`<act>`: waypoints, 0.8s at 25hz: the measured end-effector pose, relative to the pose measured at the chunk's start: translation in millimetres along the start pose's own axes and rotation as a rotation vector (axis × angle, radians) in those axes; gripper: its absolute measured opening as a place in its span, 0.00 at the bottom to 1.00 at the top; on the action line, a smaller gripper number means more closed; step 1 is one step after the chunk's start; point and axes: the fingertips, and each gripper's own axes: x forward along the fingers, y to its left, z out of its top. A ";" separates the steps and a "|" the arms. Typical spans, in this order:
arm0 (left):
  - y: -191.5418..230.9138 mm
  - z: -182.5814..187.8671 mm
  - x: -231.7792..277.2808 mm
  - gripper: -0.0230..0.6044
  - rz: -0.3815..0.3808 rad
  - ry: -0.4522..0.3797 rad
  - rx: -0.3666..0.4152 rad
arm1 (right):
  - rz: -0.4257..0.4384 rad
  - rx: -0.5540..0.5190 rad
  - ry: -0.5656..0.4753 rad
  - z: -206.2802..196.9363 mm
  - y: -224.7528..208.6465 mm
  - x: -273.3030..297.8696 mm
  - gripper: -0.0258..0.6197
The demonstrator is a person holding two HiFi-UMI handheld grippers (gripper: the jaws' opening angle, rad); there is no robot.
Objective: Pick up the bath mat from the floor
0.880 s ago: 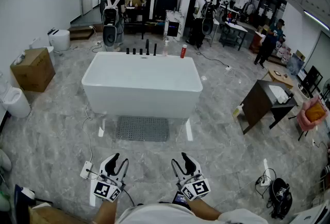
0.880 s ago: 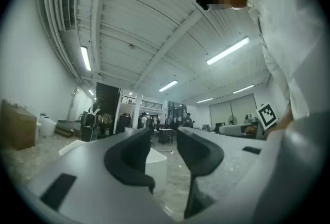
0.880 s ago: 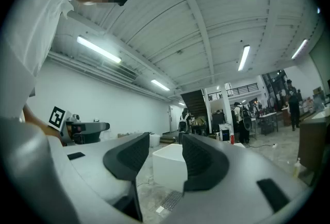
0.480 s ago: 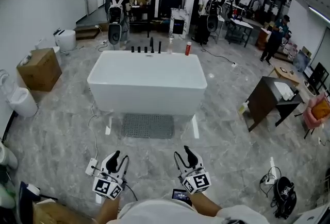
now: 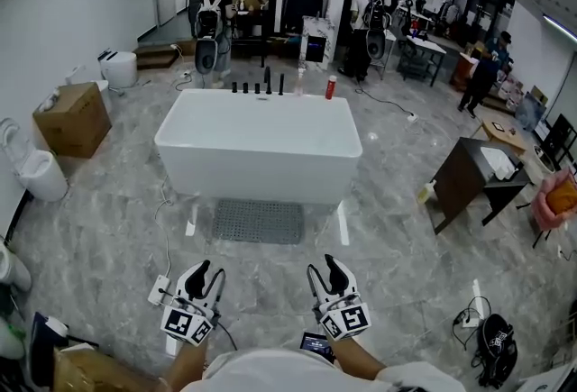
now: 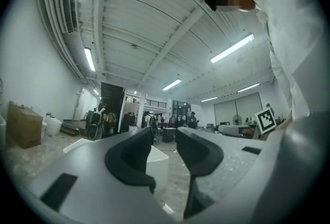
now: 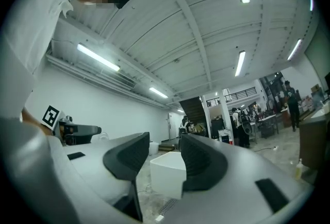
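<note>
I am looking down over a large hall with a grey marbled floor (image 5: 99, 228). At the far left a brown cardboard box (image 5: 72, 118) is sitting by the wall. Near the bottom edge, I am holding the left gripper (image 5: 208, 274) low over the floor, angled a little upward; its dark jaws are standing apart and empty, with only the room showing in the gap. Ahead, between the two tools and well apart from both, the grey perforated rectangular bath mat (image 5: 259, 221) is lying flat on the floor, just in front of the white rectangular bathtub (image 5: 259, 147). The right gripper (image 5: 325, 274) is hovering beside the left one, its jaws spread wide and pinching nothing. Farther right, a dark wooden desk (image 5: 460, 178) is standing on the floor.
</note>
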 end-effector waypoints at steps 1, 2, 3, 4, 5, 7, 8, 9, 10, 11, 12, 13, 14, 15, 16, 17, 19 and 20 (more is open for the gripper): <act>-1.9 -0.4 0.0 0.28 -0.001 0.003 0.002 | 0.000 0.001 0.007 -1.6 -0.6 -1.6 0.35; -3.3 -0.1 -0.3 0.28 -0.001 0.003 0.002 | -0.001 0.005 0.012 -2.0 -0.3 -2.6 0.35; -4.9 1.0 -1.0 0.28 -0.002 0.003 0.002 | -0.004 0.011 0.014 -0.9 0.3 -3.6 0.35; -6.7 2.4 -1.8 0.28 -0.004 0.002 0.004 | -0.007 0.015 0.014 0.8 0.7 -5.0 0.35; -8.4 3.7 -2.4 0.28 -0.005 0.002 0.006 | -0.009 0.018 0.011 2.2 0.8 -6.6 0.35; -10.2 4.8 -3.4 0.28 -0.004 0.002 0.010 | -0.008 0.015 0.007 3.4 0.7 -9.1 0.35; -10.1 4.9 -3.8 0.28 0.000 0.001 0.012 | -0.005 0.012 0.005 3.4 0.8 -9.7 0.35; -9.9 4.9 -4.4 0.28 0.004 0.000 0.014 | -0.003 0.011 0.003 3.2 0.9 -10.1 0.35; -9.9 4.9 -5.1 0.28 0.007 -0.002 0.017 | -0.002 0.010 0.003 3.0 1.2 -10.5 0.35; -10.4 4.9 -6.0 0.28 0.008 -0.002 0.020 | 0.000 0.009 0.003 3.0 1.6 -11.2 0.35; -11.4 4.7 -7.2 0.28 0.008 0.000 0.022 | 0.002 0.009 0.004 3.2 2.2 -12.1 0.35; -12.7 4.2 -8.5 0.28 0.008 0.003 0.021 | 0.005 0.010 0.006 3.4 2.8 -13.2 0.35; -14.0 3.5 -9.9 0.28 0.008 0.006 0.018 | 0.009 0.010 0.009 3.6 3.6 -14.3 0.35; -14.7 2.6 -11.5 0.28 0.009 0.008 0.013 | 0.013 0.011 0.012 3.3 4.4 -15.1 0.35; -14.8 1.9 -13.0 0.28 0.010 0.009 0.009 | 0.015 0.011 0.015 2.4 5.2 -15.5 0.35; -14.4 1.5 -14.4 0.27 0.010 0.009 0.006 | 0.017 0.011 0.018 1.2 6.0 -15.7 0.35; -14.1 2.9 -16.6 0.27 0.011 0.008 0.008 | 0.015 0.014 0.023 -0.1 6.7 -16.0 0.35; -14.5 4.2 -17.3 0.27 0.010 0.007 0.010 | 0.015 0.016 0.026 0.2 6.8 -16.3 0.35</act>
